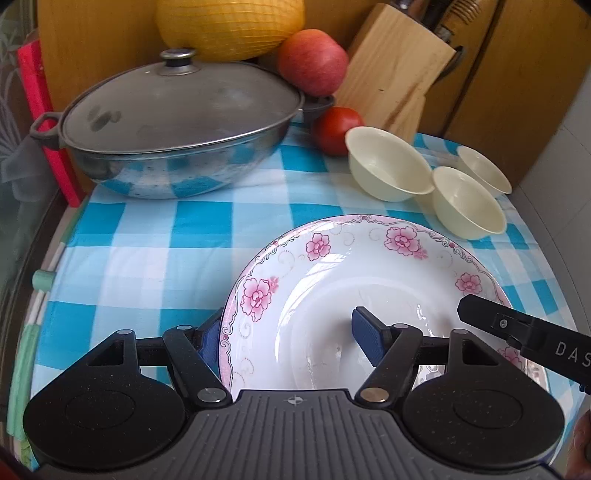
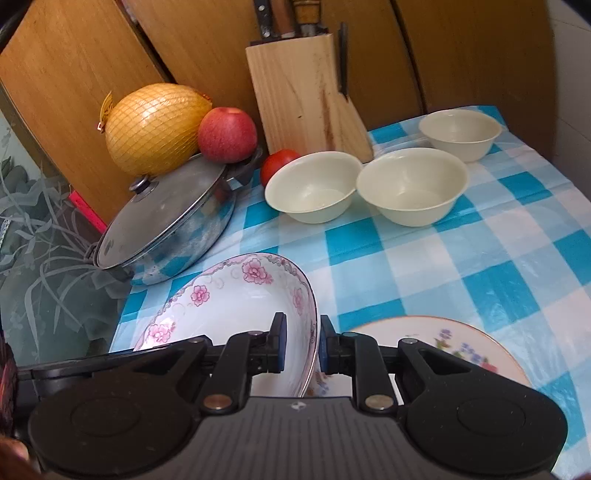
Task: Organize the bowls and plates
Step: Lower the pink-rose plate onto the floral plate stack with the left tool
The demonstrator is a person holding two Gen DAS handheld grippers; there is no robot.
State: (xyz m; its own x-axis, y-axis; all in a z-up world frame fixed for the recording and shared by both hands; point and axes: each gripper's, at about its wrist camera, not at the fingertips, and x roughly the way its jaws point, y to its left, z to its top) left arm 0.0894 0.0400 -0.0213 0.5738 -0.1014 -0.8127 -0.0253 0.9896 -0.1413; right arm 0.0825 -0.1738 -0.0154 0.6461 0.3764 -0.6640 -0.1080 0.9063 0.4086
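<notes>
Blue-and-white checked tablecloth (image 2: 461,258) over a kitchen counter, wooden cupboard doors (image 2: 92,66) behind. Far left: lidded steel wok (image 1: 173,136) with a netted pomelo (image 1: 229,26) and red apple (image 1: 314,61) perched behind it, tomato (image 1: 338,129) at its right handle, then knife block (image 1: 395,70). Right of the tomato, three cream bowls: first bowl (image 1: 388,162), second bowl (image 1: 467,201), third bowl (image 1: 484,170), set close, first two nearly touching, all upright and unstacked. Front centre: pink-flowered deep plate (image 1: 369,280), tilted up on its right side in the right wrist view, apparently off the cloth there. Left gripper (image 1: 291,336) spread wide, one blue pad outside the plate's left rim, the other over the well; not clamped, contact with the rim hard to confirm. Right gripper (image 2: 301,341) pinching the plate's right rim, one pad inside, one outside. Under and right of it, a second flowered plate (image 2: 461,343) flat on the cloth. Handling judgement: glazed ceramic, stiff, fairly heavy, slick, chips or shatters if dropped; a one-sided rim pinch likely to let it pivot, so best taken at opposite rims with both claws, pads deep over the lip. Bowls look light, possibly melamine, nestable; grip by the rim wall.
</notes>
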